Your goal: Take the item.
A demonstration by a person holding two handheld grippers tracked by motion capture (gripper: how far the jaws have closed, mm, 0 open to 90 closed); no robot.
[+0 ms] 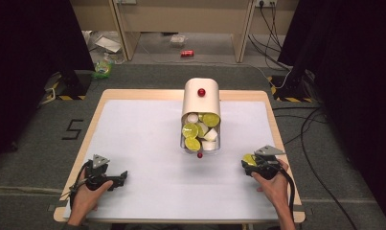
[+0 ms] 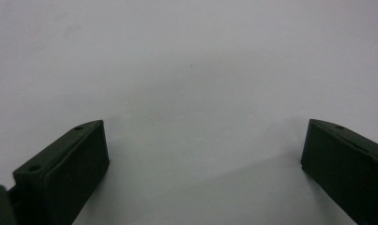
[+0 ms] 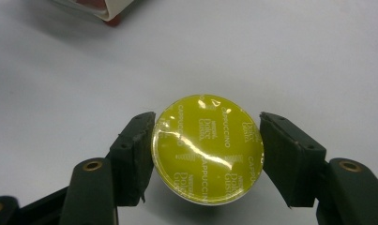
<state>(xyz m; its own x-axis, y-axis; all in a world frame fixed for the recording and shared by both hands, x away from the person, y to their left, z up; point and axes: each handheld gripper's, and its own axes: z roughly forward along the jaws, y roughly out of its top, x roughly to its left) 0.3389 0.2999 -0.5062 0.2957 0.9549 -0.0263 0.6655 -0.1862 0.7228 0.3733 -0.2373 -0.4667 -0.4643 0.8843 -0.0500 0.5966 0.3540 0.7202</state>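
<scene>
At the near left of the table (image 1: 133, 143) the left gripper (image 2: 203, 154) rests with its fingers wide and nothing between them. In the middle stands the dispenser (image 1: 201, 103), its open tray full of capsules. At the right, the right gripper (image 3: 207, 150) holds a yellow-lidded capsule (image 3: 207, 149) between its fingers, seemingly just above the table. Next, probably, comes carrying it to the dispenser, or setting it down.

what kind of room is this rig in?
Probably a lab or recording studio, not a kitchen: a white-topped table between black curtains, cables trailing over grey carpet, and hazard-striped stand bases at the far corners.
</scene>
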